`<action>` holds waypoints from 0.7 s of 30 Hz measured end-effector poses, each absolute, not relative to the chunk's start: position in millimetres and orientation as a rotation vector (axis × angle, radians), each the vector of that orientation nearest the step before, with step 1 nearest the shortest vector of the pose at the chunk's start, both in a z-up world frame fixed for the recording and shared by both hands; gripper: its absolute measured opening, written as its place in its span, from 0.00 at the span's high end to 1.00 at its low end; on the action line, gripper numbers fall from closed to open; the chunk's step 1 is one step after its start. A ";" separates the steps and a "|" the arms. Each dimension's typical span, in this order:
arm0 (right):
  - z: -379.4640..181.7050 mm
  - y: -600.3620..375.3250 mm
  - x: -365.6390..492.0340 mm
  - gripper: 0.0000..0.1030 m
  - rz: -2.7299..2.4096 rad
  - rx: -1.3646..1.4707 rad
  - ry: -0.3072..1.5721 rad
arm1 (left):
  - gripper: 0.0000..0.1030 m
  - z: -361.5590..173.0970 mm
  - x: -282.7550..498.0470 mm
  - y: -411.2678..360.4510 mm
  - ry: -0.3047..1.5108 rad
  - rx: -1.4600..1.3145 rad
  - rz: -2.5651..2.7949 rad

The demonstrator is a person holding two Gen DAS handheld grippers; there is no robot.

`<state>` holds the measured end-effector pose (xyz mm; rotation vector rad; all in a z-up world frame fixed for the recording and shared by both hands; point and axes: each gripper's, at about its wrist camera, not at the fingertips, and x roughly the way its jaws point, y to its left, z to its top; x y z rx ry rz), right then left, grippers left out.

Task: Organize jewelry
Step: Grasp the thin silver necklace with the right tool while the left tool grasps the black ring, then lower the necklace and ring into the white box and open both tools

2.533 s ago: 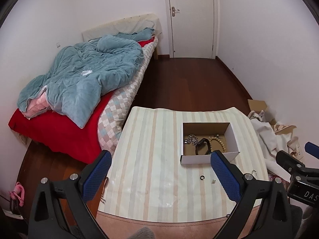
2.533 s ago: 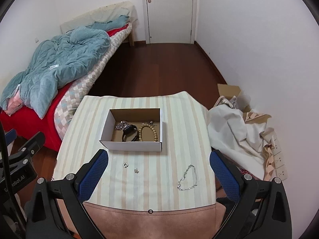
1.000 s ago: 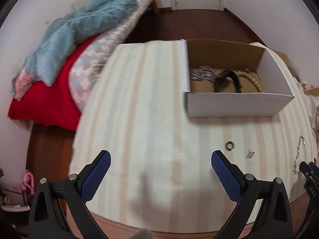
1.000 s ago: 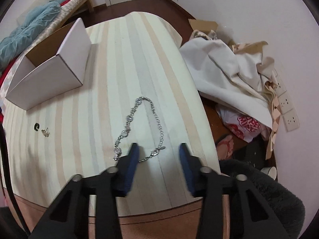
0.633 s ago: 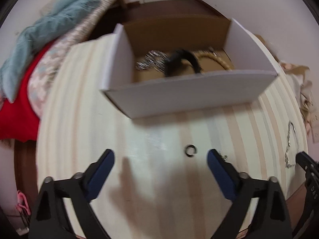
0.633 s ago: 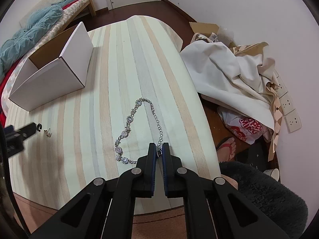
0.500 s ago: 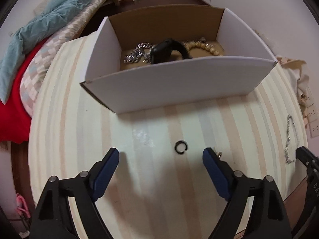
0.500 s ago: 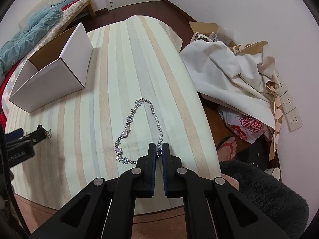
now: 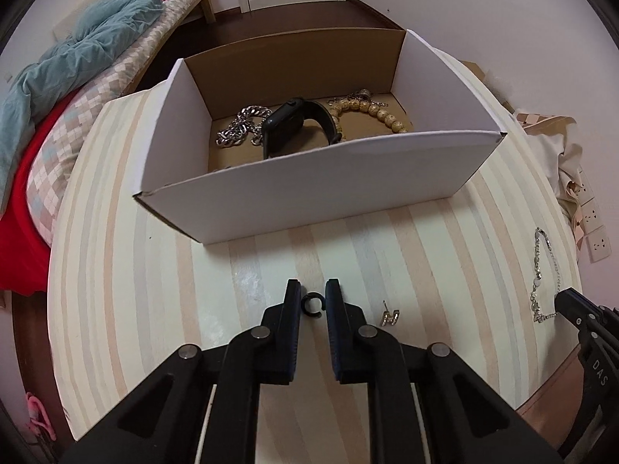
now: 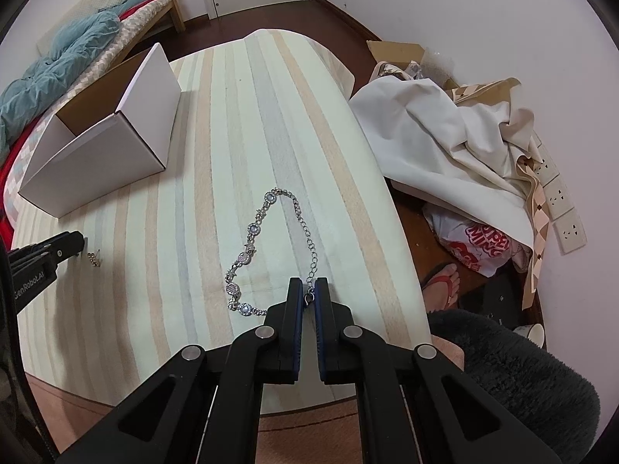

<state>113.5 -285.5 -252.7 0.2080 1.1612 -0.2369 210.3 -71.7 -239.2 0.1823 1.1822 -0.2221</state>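
A small black open ring [image 9: 312, 305] lies on the striped tablecloth [image 9: 116, 270], between the blue pads of my left gripper [image 9: 312, 287]. The jaws are closing and the pads touch the ring's sides. A small gold earring [image 9: 390, 316] lies just right of it. My right gripper [image 10: 308, 284] is shut on the clasp end of a silver jewelled bracelet [image 10: 251, 232], whose loop lies flat on the cloth. The white cardboard box [image 9: 309, 185] behind holds a silver chain [image 9: 240, 131], a black watch [image 9: 286, 127] and a wooden bead bracelet [image 9: 371, 110].
A bed with a teal blanket [image 9: 77, 38] stands to the left. White cloth and cardboard [image 10: 445, 127] are piled on the floor right of the table, with a plastic bag and a sandal [image 10: 443, 282]. A dark fuzzy cushion [image 10: 522, 379] sits at the near right corner.
My left gripper came down toward the table in front of the box, and its wide jaws closed in around the black ring. The right gripper closed on the bracelet's clasp, then stayed still.
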 end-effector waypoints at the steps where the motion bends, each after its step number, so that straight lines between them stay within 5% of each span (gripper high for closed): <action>1: -252.2 -285.8 113.3 0.94 -0.236 0.211 1.160 | 0.90 -237.8 208.5 -71.4 1.180 0.182 -0.221; 9: -218.8 -280.5 110.3 0.94 -0.178 0.271 1.096 | 0.90 -209.2 190.5 -63.4 1.151 0.138 -0.236; 21: -92.9 -263.7 118.7 0.94 -0.007 0.349 0.919 | 0.90 -109.2 193.3 -29.9 1.069 0.009 -0.262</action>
